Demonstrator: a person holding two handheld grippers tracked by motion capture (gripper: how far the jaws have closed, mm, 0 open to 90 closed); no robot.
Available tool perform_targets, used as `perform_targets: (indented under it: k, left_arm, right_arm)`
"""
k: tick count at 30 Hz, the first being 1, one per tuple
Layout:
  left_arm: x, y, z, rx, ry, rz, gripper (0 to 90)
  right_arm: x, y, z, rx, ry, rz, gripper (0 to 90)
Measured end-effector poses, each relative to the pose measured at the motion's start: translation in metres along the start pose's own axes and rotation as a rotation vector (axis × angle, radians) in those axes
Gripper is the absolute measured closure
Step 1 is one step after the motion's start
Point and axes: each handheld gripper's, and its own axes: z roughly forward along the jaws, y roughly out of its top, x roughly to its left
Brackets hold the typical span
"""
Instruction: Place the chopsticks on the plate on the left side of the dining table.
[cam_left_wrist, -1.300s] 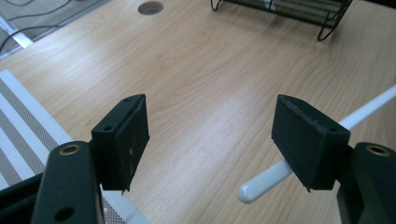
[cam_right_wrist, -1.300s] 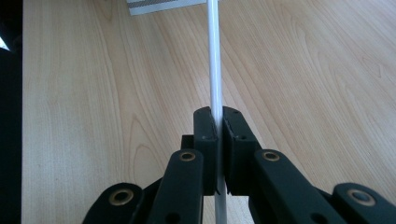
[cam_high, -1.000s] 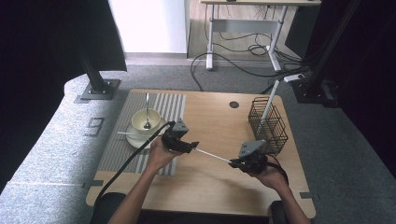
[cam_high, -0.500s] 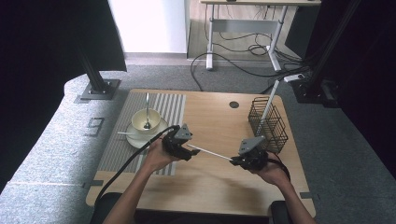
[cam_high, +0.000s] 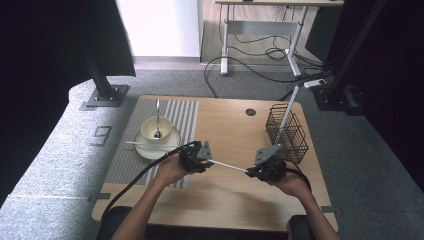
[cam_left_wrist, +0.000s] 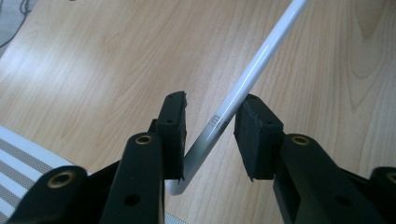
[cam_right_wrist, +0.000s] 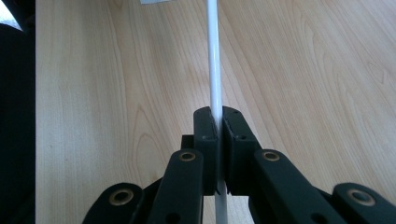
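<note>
Left gripper (cam_high: 209, 162): jaws apart and just been closing; the white rod (cam_left_wrist: 243, 86) runs slantwise between the pads, brushing both, not squarely pinched.
Right gripper (cam_high: 248, 172): jaws together, clamped on the same rod, which passes straight through the pads in the right gripper view (cam_right_wrist: 214, 70).
White rod (cam_high: 227, 165): spans the gap between the two grippers, over the near middle of the table (cam_high: 225, 125).
Left side: striped mat (cam_high: 131, 165), with a bowl (cam_high: 156, 129) on a plate (cam_high: 150, 150) just beyond the left hand.
Right side: wire basket (cam_high: 285, 132) at the far right edge, close behind the right gripper.
Open room: bare wood between mat and basket, and along the near edge.
</note>
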Motion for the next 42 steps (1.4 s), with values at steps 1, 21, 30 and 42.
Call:
perform_targets:
  k: [1, 21, 30, 42]
  left_arm:
    - [-0.001, 0.000, 0.000, 0.005, -0.002, 0.013, 65.5]
    - [-0.006, 0.002, -0.003, 0.015, -0.115, 0.125, 84.3]
    - [0.003, -0.006, -0.005, 0.058, -0.079, 0.065, 84.4]
    - [0.021, -0.024, -0.024, 0.030, -0.052, -0.046, 84.3]
  right_arm:
    - [0.000, 0.000, 0.000, -0.002, 0.003, 0.002, 85.0]
    - [-0.016, -0.010, -0.006, -0.074, -0.137, 0.093, 54.3]
    - [-0.018, -0.013, -0.014, -0.129, -0.202, 0.142, 36.4]
    - [-0.014, -0.021, -0.011, -0.136, -0.189, 0.162, 28.2]
